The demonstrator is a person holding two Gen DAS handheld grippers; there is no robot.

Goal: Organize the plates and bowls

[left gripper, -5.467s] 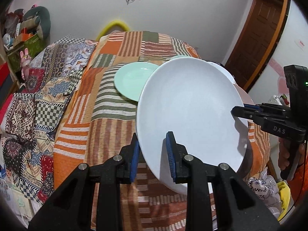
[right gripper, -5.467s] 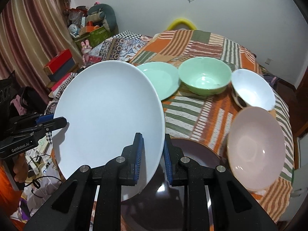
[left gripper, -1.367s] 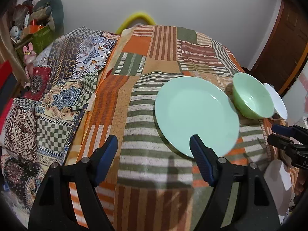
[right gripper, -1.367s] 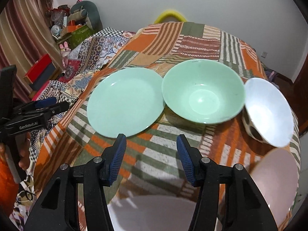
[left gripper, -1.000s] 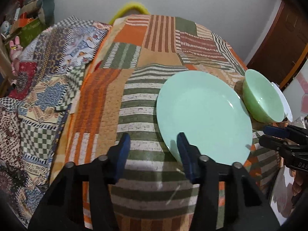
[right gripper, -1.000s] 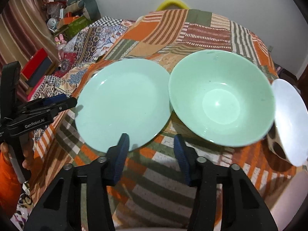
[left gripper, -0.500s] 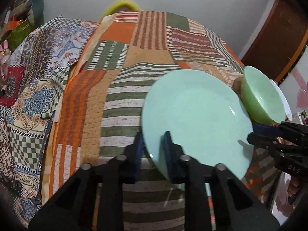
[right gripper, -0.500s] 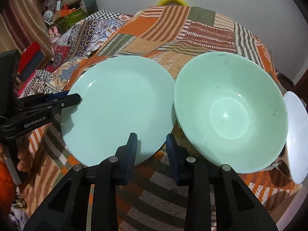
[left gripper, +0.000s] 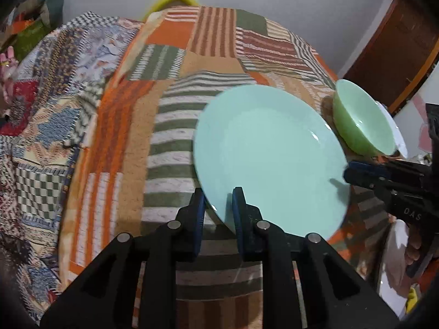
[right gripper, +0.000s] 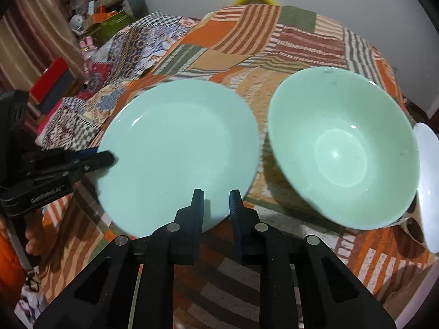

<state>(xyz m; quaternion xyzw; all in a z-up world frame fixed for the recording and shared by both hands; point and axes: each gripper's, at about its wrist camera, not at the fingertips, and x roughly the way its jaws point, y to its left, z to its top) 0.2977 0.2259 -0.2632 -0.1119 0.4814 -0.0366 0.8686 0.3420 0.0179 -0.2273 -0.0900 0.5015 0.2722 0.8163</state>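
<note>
A mint green plate [left gripper: 270, 161] [right gripper: 178, 153] is held from two sides, tilted a little above the striped tablecloth. My left gripper [left gripper: 218, 196] is shut on its near-left rim. My right gripper [right gripper: 216, 196] is shut on its near-right rim; it also shows in the left wrist view [left gripper: 356, 174], and the left gripper shows in the right wrist view [right gripper: 105, 157]. A green bowl [right gripper: 343, 150] [left gripper: 362, 120] stands just right of the plate. A white bowl [right gripper: 428, 186] sits beyond it at the right edge.
The round table carries a patchwork striped cloth [left gripper: 214, 44]. A patterned bedspread [left gripper: 41, 104] lies to the left. A white plate [left gripper: 395, 249] sits low at the right. A brown door [left gripper: 395, 41] is at the far right. Boxes and toys [right gripper: 104, 19] fill the back left.
Both grippers let go of the white plate, moved forward open to the mint green plate, closed on its rim, and now lift it slightly.
</note>
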